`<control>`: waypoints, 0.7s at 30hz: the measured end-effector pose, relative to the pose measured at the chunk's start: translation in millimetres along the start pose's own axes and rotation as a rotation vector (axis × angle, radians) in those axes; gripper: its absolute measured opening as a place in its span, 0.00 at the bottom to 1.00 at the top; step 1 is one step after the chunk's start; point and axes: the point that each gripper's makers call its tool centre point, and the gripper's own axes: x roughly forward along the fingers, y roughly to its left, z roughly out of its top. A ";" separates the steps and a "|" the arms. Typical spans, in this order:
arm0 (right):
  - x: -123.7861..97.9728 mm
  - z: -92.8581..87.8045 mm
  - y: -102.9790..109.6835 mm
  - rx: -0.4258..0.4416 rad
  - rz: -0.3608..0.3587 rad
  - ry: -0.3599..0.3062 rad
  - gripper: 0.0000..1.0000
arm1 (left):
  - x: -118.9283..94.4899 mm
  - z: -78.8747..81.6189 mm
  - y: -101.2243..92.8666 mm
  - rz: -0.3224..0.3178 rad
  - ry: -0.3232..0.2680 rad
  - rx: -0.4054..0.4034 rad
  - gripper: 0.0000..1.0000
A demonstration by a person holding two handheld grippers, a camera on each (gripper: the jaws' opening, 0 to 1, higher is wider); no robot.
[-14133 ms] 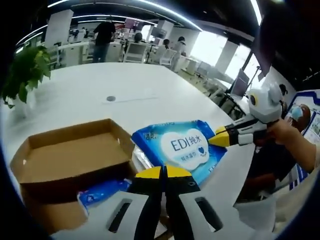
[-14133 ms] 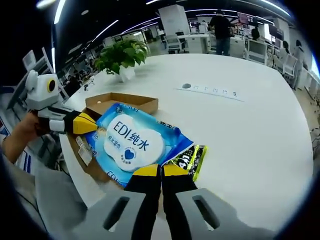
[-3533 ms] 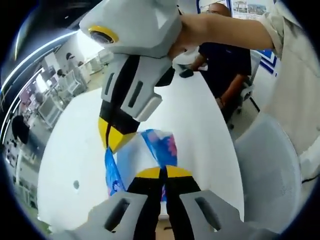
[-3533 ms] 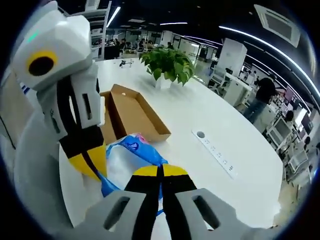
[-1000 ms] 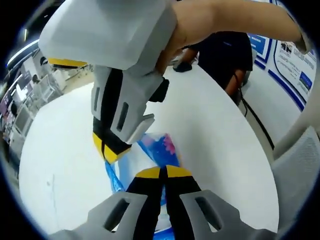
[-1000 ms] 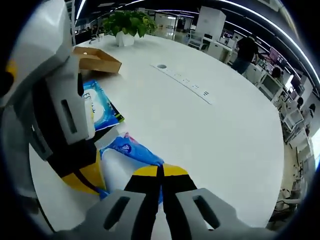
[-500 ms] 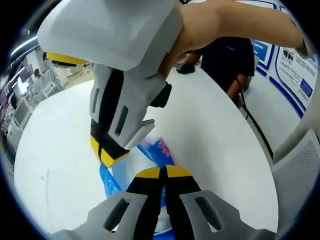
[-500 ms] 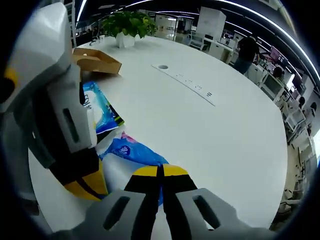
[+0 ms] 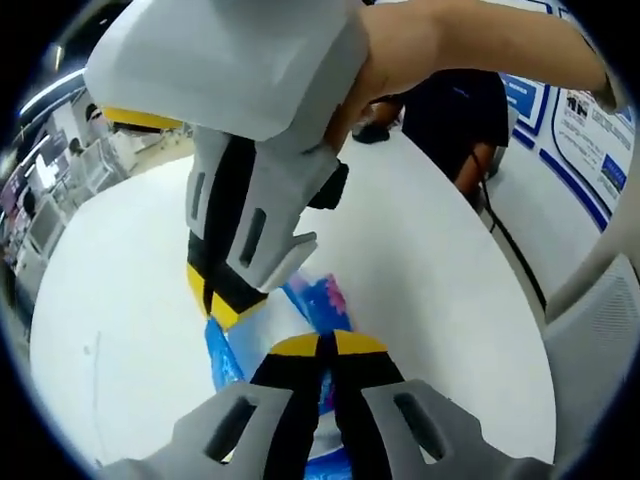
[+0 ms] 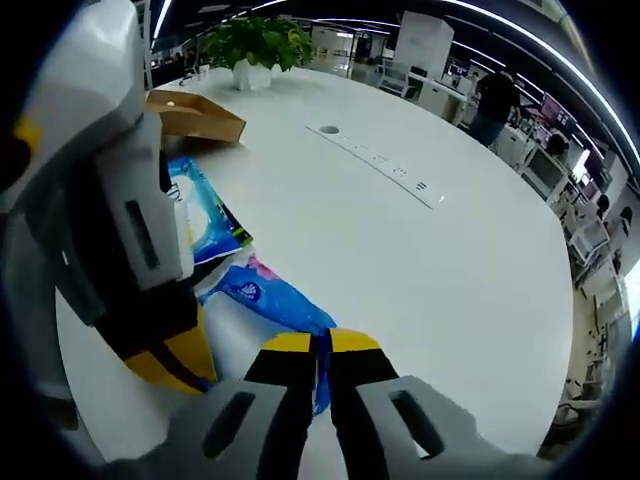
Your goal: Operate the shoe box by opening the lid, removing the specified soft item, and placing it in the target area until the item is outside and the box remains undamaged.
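A soft blue pack with a white face and a pink patch (image 10: 268, 292) hangs just over the white table (image 10: 440, 260), held from two sides. My right gripper (image 10: 321, 346) is shut on its near blue edge, with film showing between the yellow tips. The left gripper (image 10: 178, 366) comes in large from the left and pinches the pack's other side. In the left gripper view, my left gripper (image 9: 320, 346) is shut on the same pack (image 9: 322, 298), and the right gripper (image 9: 226, 306) reaches down from above onto it. The open cardboard shoe box (image 10: 196, 116) lies far back on the left.
A blue EDI wipes pack (image 10: 196, 216) with a dark green packet under it lies between the box and the held pack. A potted plant (image 10: 258, 42) stands behind the box. A socket strip (image 10: 378, 160) crosses the table. A person in a dark shirt (image 9: 452, 110) stands at the table's edge.
Both grippers keep their hold on the blue pack. The views have shifted slightly; the pack sits a little closer in front of the right jaws.
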 end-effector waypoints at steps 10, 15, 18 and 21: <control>-17.2 10.6 8.9 0.032 -0.018 -0.021 0.17 | -16.1 -1.3 -9.1 0.020 0.001 0.032 0.19; -29.8 18.6 15.1 0.044 -0.030 -0.045 0.25 | -30.8 -2.1 -12.0 0.037 -0.014 0.004 0.24; -37.9 21.3 19.2 0.050 -0.035 -0.053 0.27 | -40.4 -3.8 -13.0 0.052 -0.024 -0.019 0.28; -46.1 22.8 21.7 0.058 -0.055 -0.056 0.31 | -50.6 -5.6 -15.1 0.065 -0.043 -0.053 0.33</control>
